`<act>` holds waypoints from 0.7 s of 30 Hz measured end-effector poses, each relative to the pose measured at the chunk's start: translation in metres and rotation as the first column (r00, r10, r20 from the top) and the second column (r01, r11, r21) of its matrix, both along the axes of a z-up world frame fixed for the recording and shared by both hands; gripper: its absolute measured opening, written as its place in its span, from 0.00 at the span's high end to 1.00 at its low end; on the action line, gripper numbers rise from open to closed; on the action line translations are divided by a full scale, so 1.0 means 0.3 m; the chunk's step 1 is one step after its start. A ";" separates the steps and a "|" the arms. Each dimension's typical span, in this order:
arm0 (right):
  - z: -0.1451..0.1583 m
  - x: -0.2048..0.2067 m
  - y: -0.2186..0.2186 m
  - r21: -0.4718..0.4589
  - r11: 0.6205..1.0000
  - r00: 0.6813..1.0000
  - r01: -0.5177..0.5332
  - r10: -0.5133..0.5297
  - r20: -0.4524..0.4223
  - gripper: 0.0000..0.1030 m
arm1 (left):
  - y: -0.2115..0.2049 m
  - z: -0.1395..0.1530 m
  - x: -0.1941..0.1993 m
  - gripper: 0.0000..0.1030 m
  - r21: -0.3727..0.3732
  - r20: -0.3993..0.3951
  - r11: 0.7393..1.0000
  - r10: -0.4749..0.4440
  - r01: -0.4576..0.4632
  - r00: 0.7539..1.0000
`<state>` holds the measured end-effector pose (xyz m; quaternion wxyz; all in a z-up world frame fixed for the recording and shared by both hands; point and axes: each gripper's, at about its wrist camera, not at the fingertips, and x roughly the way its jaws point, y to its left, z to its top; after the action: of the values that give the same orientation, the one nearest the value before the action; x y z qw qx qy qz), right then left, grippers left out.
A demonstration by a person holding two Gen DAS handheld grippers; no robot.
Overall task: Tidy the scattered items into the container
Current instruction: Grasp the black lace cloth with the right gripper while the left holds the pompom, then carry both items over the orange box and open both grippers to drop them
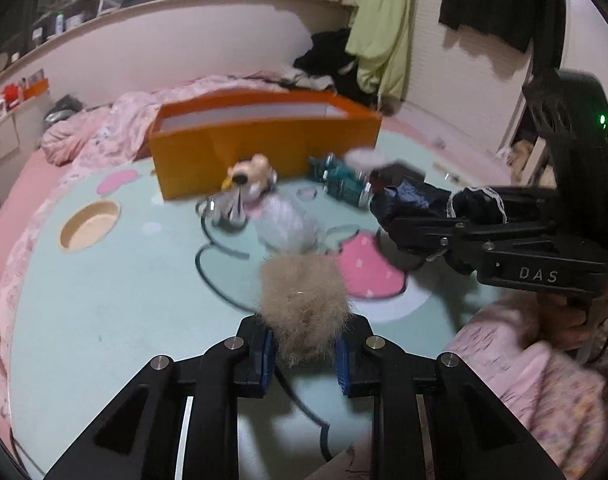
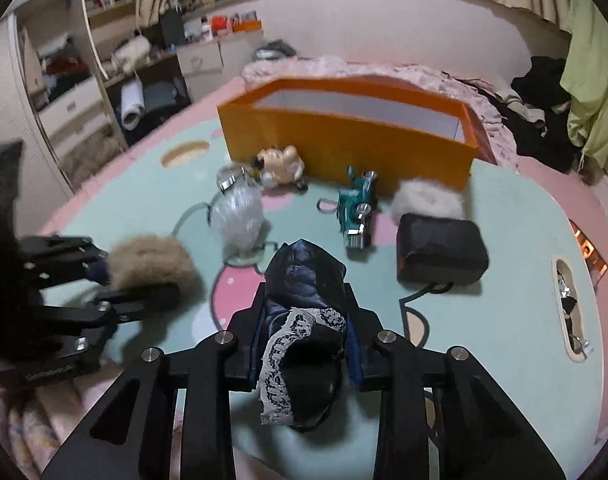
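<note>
Fur: the beige pompom [image 1: 304,304] is pinched by the left gripper [image 1: 306,354].
Right gripper [image 2: 304,344]: closed on the dark lace-trimmed garment [image 2: 304,300].
Risk: soft items may be dropped before the orange box [image 2: 344,136].

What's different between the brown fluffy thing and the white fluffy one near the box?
The brown fluffy ball is tan and clamped in the left gripper, off the mat. The white fluffy ball is pale and lies loose on the mat beside the orange box, behind a black case. Both look furry.
</note>
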<state>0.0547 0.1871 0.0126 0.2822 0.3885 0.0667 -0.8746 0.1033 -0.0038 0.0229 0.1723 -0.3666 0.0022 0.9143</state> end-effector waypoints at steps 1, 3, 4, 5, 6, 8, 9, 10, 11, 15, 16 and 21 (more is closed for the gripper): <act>0.016 0.000 0.014 -0.024 1.000 1.000 -0.001 0.001 -0.007 0.68 | -0.009 0.035 -0.010 0.78 0.029 -0.014 1.000 -0.004 0.005 1.000; 0.062 -0.014 0.038 -0.073 0.997 1.000 0.000 -0.001 -0.015 0.68 | -0.013 0.084 -0.038 0.78 0.050 -0.033 0.999 -0.009 0.011 0.999; 0.093 -0.027 0.050 -0.094 0.996 1.000 0.006 -0.009 -0.027 0.68 | -0.012 0.122 -0.062 0.78 0.048 -0.053 0.999 -0.010 0.012 0.999; 0.119 -0.048 0.053 -0.105 0.994 0.999 0.015 -0.019 -0.038 0.68 | -0.013 0.151 -0.084 0.78 0.047 -0.070 0.999 -0.010 0.014 0.998; 0.143 -0.067 0.059 -0.116 0.993 0.998 0.027 -0.033 -0.049 0.68 | -0.013 0.183 -0.115 0.78 0.055 -0.084 0.998 -0.012 0.017 0.996; 0.196 -0.125 0.063 -0.145 0.988 0.996 0.055 -0.065 -0.063 0.68 | -0.021 0.243 -0.214 0.78 0.100 -0.080 0.995 -0.009 0.017 0.997; 0.215 -0.160 0.064 -0.157 0.986 0.995 0.064 -0.075 -0.062 0.68 | -0.022 0.258 -0.250 0.78 0.107 -0.077 0.994 -0.003 0.011 0.997; 0.232 -0.199 0.061 -0.167 0.983 0.995 0.074 -0.084 -0.056 0.68 | -0.022 0.279 -0.313 0.78 0.102 -0.075 0.995 0.018 -0.010 0.997; 0.249 -0.247 0.052 -0.174 0.981 0.995 0.083 -0.093 -0.046 0.68 | -0.022 0.287 -0.361 0.78 0.094 -0.072 0.995 0.034 -0.027 0.997; 0.278 -0.411 0.004 -0.143 0.977 0.985 0.155 -0.164 -0.054 0.68 | -0.018 0.272 -0.533 0.78 0.091 -0.037 0.993 0.076 -0.073 0.996; 0.277 -0.452 -0.014 -0.130 0.977 0.983 0.167 -0.175 -0.053 0.67 | -0.017 0.253 -0.582 0.78 0.080 -0.035 0.992 0.098 -0.095 0.995; 0.209 -0.616 -0.057 -0.082 0.955 0.958 0.286 -0.286 0.020 0.34 | -0.066 0.173 -0.675 0.46 0.096 0.029 0.974 0.204 -0.205 0.979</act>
<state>-0.1302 0.1701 0.0754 0.1690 0.3855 -0.0281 -0.9067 -0.0994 -0.0234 0.0749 0.0951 -0.3647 -0.0821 0.9226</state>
